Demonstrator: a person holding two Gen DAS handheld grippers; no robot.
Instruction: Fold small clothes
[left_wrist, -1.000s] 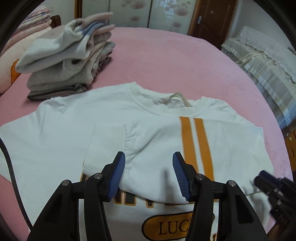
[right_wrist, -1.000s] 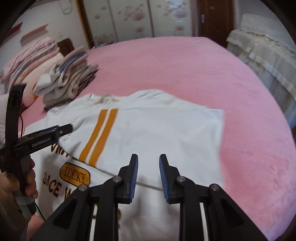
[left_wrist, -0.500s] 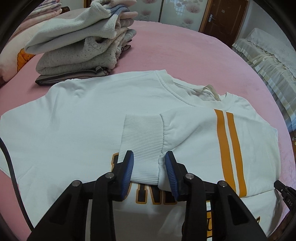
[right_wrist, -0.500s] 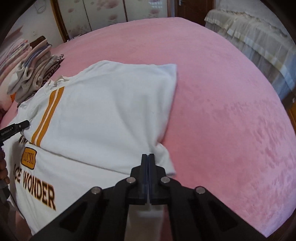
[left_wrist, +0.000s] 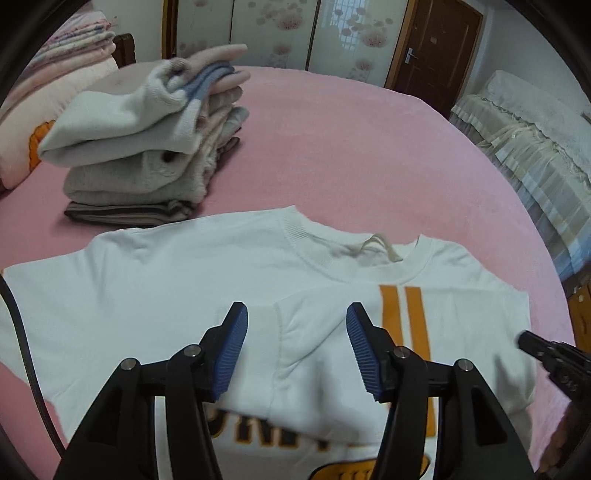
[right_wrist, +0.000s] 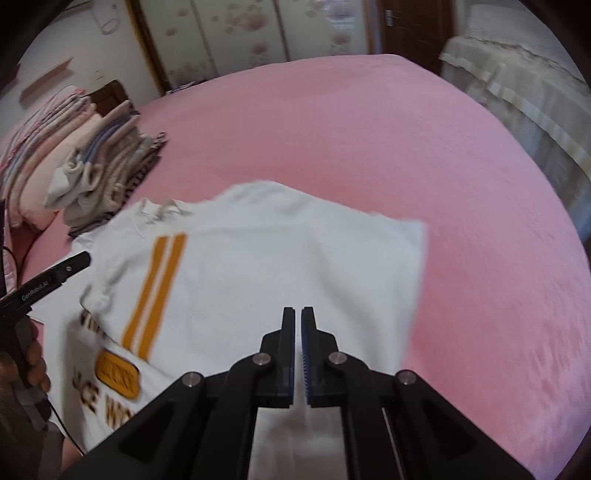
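A white sweatshirt (left_wrist: 155, 288) with two orange stripes and orange lettering lies flat on the pink bed. Its right sleeve (left_wrist: 325, 354) is folded across the chest. My left gripper (left_wrist: 295, 350) is open and empty, hovering just above the folded sleeve. In the right wrist view the same sweatshirt (right_wrist: 280, 266) shows with its right side folded in. My right gripper (right_wrist: 298, 350) has its jaws nearly together over the sweatshirt's lower right part; white cloth shows below the pads, but I cannot tell if it is pinched.
A stack of folded clothes (left_wrist: 147, 147) sits on the pink bed (left_wrist: 351, 147) behind the sweatshirt's left shoulder; it also shows in the right wrist view (right_wrist: 107, 177). Pillows (left_wrist: 62, 74) lie at far left. A second bed (left_wrist: 535, 129) stands at right.
My left gripper has opened, let go of the sleeve cuff and pulled back above it. My right gripper has lifted and moved left, staying nearly closed over the sweatshirt's right side.
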